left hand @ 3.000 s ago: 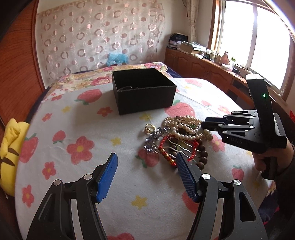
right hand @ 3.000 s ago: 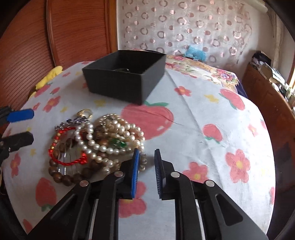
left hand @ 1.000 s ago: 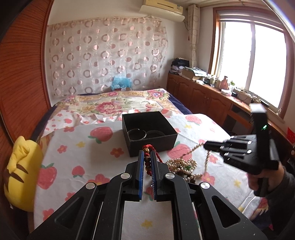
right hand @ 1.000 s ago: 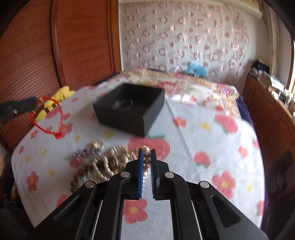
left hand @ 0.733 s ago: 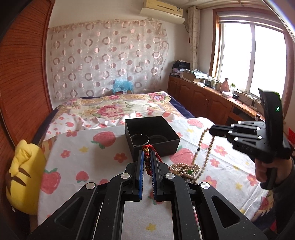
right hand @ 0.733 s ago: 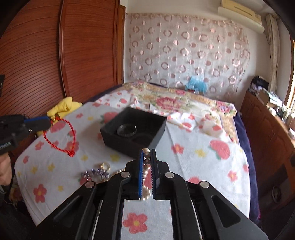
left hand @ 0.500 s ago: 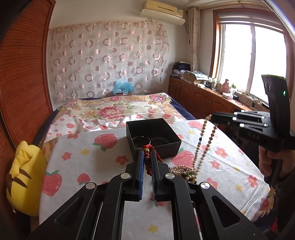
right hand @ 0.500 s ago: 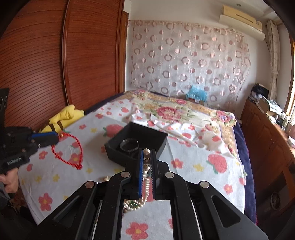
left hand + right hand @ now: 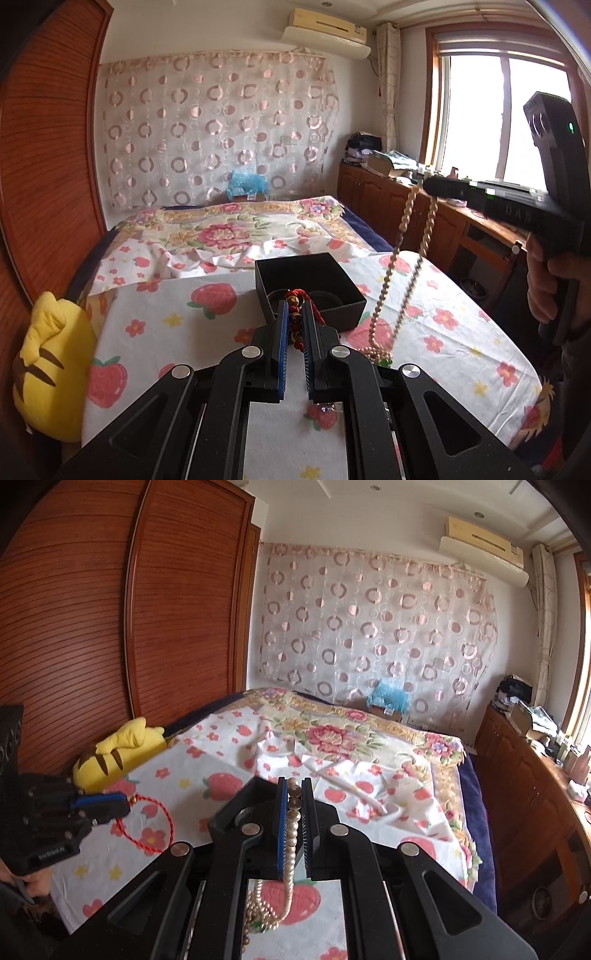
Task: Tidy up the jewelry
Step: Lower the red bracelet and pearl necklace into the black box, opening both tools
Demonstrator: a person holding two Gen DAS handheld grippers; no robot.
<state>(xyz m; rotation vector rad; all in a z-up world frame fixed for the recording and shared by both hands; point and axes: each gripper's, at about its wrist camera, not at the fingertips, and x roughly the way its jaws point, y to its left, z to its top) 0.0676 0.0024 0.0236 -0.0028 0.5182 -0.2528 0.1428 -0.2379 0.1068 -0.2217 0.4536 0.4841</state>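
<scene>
Bedding fills most of both views: a white cloth printed with strawberries and small flowers [image 9: 207, 325] lies over a bed, with a floral quilt [image 9: 229, 229] beyond it. Reddish-brown slatted wooden wardrobe doors [image 9: 74, 627] stand along one side, and a sheer curtain patterned with pink circles [image 9: 221, 129] hangs behind the bed. A yellow plush toy with brown stripes [image 9: 48, 369] sits at the cloth's edge beside the wardrobe.

On the cloth stands an open black square cardboard box [image 9: 347, 295], upright, with a ring-shaped bangle dimly visible inside.

Held above the cloth, the right gripper [image 9: 293, 794] has its blue-padded fingers pressed onto a long strand of cream pearl beads [image 9: 406, 229]. The necklace hangs down in two lines from the tip, just beside the box, and its lower end rests in a small pile of beads on the cloth [image 9: 266, 912].

Raised in front of the box, the left gripper [image 9: 293, 321] has its fingers closed on a red braided cord bracelet with gold-brown beads [image 9: 295, 299]. In the right wrist view the cord hangs as a loop [image 9: 147, 827] below that gripper's tip, clear of the cloth.
</scene>
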